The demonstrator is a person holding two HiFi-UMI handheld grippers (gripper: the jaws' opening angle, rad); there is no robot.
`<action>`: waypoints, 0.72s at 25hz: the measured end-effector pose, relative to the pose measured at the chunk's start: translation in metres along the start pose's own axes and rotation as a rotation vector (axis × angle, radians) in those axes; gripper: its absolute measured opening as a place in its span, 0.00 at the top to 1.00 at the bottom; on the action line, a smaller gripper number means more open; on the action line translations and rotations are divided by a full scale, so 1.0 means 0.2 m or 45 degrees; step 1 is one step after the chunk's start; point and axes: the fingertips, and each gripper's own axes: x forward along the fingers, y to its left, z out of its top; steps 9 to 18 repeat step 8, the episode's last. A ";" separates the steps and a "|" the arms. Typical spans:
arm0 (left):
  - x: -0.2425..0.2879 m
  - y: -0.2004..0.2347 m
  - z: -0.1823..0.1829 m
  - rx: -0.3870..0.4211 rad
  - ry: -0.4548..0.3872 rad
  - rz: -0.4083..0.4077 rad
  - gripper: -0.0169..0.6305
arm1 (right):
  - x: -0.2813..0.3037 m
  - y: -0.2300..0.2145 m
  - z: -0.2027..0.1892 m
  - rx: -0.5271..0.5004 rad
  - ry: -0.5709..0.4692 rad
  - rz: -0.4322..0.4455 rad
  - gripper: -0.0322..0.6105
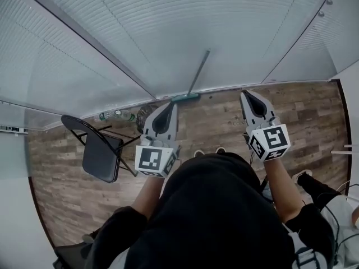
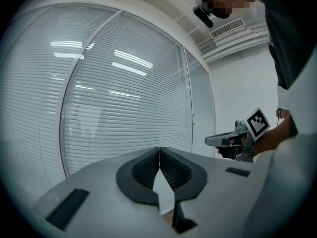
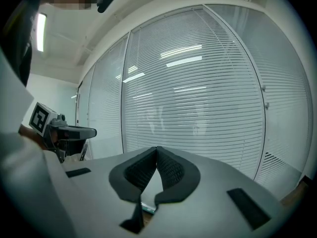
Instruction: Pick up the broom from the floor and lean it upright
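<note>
Broom (image 1: 197, 76) leans upright on glass partition (image 1: 140, 32), green head on wood floor (image 1: 224, 122). Left gripper (image 1: 170, 105) & right gripper (image 1: 245, 93) held level nearby, jaws together, w/ nothing between.

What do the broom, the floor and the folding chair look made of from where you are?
The broom: thin grey handle, probably metal or plastic, matte; head green, likely plastic; bristles too small to tell.
The floor: brown planks with grain and seams, wood or wood-look laminate, low sheen.
The folding chair: thin black tube frame, likely metal; seat dark and smooth, plastic or vinyl.
</note>
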 end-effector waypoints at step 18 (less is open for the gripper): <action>0.01 -0.01 -0.02 -0.003 0.007 0.023 0.94 | 0.04 -0.01 -0.02 0.002 0.015 0.025 0.92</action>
